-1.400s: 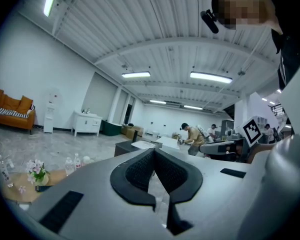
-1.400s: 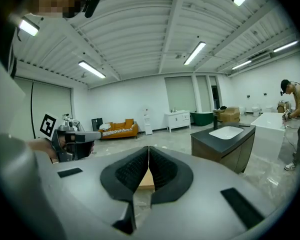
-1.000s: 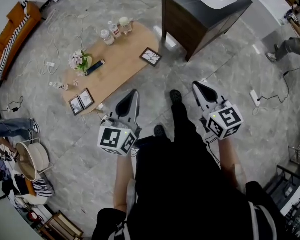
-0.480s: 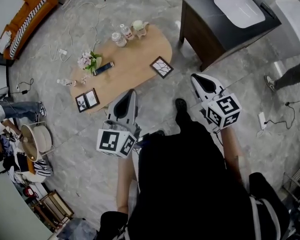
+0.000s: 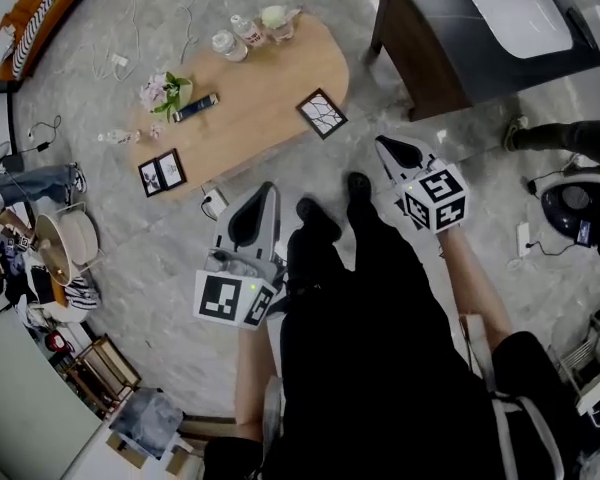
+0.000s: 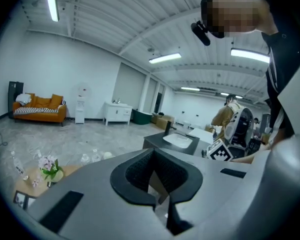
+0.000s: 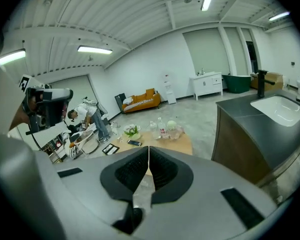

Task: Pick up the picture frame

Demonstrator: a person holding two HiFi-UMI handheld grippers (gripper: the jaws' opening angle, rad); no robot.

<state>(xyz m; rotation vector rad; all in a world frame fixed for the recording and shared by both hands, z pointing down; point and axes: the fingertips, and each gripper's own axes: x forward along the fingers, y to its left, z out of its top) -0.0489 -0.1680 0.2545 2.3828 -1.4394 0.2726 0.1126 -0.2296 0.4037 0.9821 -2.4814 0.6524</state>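
Note:
A small black picture frame (image 5: 322, 113) lies flat near the right end of the oval wooden table (image 5: 270, 83). A double black frame (image 5: 162, 172) (image 7: 110, 149) (image 6: 21, 199) lies at the table's left end. Both grippers hang over the floor, short of the table. My right gripper (image 5: 385, 144) (image 7: 148, 148) is shut and empty, with its tip to the lower right of the small frame. My left gripper (image 5: 267, 188) (image 6: 152, 150) also looks shut and empty, below the table's near edge. In the right gripper view the jaws hide the small frame.
On the table are a flower pot (image 5: 166, 92), a dark phone (image 5: 195, 107), bottles (image 5: 230, 43) and a teapot (image 5: 277, 16). A dark cabinet with a white sink (image 5: 460, 28) stands right of the table. A power strip (image 5: 212, 203) lies on the floor. A person (image 5: 0, 268) crouches at the left.
Both grippers have moved forward toward the table, and the right one has sunk. The table and the small frame now lie nearer the gripper tips. Both stay shut.

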